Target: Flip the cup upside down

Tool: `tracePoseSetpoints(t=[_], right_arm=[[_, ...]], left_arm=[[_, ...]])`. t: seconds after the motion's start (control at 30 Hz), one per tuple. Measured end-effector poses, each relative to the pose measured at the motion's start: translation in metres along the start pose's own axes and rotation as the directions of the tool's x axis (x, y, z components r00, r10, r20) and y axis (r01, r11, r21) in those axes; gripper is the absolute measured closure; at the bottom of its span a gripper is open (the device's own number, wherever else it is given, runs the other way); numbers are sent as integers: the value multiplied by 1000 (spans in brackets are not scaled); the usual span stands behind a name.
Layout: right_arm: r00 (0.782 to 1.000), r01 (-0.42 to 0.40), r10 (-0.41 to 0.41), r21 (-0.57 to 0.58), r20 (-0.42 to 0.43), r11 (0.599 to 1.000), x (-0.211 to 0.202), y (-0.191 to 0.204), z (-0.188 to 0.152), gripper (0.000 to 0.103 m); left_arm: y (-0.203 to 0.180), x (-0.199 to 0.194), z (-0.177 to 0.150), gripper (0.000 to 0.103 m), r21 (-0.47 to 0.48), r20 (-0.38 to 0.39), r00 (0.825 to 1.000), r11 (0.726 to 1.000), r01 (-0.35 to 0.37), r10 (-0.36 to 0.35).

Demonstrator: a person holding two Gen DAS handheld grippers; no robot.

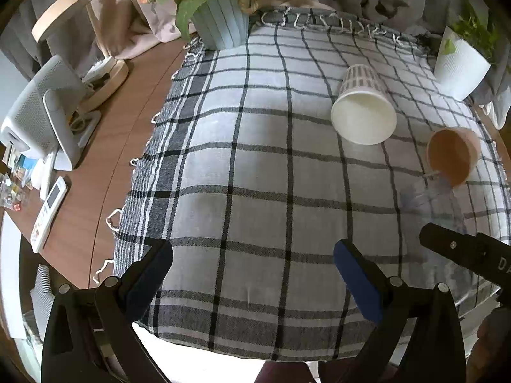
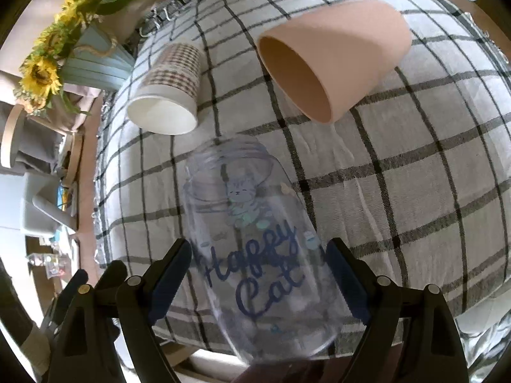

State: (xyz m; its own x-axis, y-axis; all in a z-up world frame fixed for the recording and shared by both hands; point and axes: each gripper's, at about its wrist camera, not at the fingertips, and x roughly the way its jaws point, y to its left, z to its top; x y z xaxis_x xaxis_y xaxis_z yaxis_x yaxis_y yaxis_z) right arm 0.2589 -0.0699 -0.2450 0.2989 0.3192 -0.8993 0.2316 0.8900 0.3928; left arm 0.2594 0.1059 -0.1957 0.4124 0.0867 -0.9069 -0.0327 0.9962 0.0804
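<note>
A clear glass cup printed "Happy Cat" lies tilted between the fingers of my right gripper, mouth pointing away, held over the checked cloth. The pads touch its sides. It shows faintly in the left wrist view. A pink cup lies on its side beyond it, mouth toward me. A white paper cup with a checked pattern lies on its side to the left. My left gripper is open and empty above the cloth's near part. The right gripper's finger shows at the right.
A blue pot of sunflowers stands at the cloth's far left corner, a white plant pot at the far right. On the wooden table to the left are a white fan, a remote and a round wooden stand.
</note>
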Motion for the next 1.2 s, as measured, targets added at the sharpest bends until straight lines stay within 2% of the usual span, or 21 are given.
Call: tracePoseSetpoints(t=[0.1,0.27,0.4,0.53,0.8,0.97,1.2], right_arm=[[998,7,-5,-35,57,999,-20,4,-4,17],[988,1,15,-103,154,995,-62,10,-7,17],[970,42,-1,-165,242,985,-95,6,-6,17],[957,103,-38,-212,288,972,-119,-8,-3,17],[949,165,-89,-233,304,958,-134,-55,0,17],[954,193,-121,-252,274,948,-128,-83,-3,17],[960,228,-165,-289,228,930,-106,-108,-12,17]], left_arm=[[-4,-13,-2,0,3,35,999,1000,-5,5],[-16,-40,-7,0,-10,102,994,999,31,-30],[-40,-60,-15,0,-7,157,986,999,53,-51],[-70,-73,-26,0,8,188,979,997,79,-79],[-126,-76,-54,0,0,223,967,992,123,-120],[-150,-66,-74,0,7,241,963,992,124,-122],[-165,-52,-92,0,-2,293,954,997,72,-68]])
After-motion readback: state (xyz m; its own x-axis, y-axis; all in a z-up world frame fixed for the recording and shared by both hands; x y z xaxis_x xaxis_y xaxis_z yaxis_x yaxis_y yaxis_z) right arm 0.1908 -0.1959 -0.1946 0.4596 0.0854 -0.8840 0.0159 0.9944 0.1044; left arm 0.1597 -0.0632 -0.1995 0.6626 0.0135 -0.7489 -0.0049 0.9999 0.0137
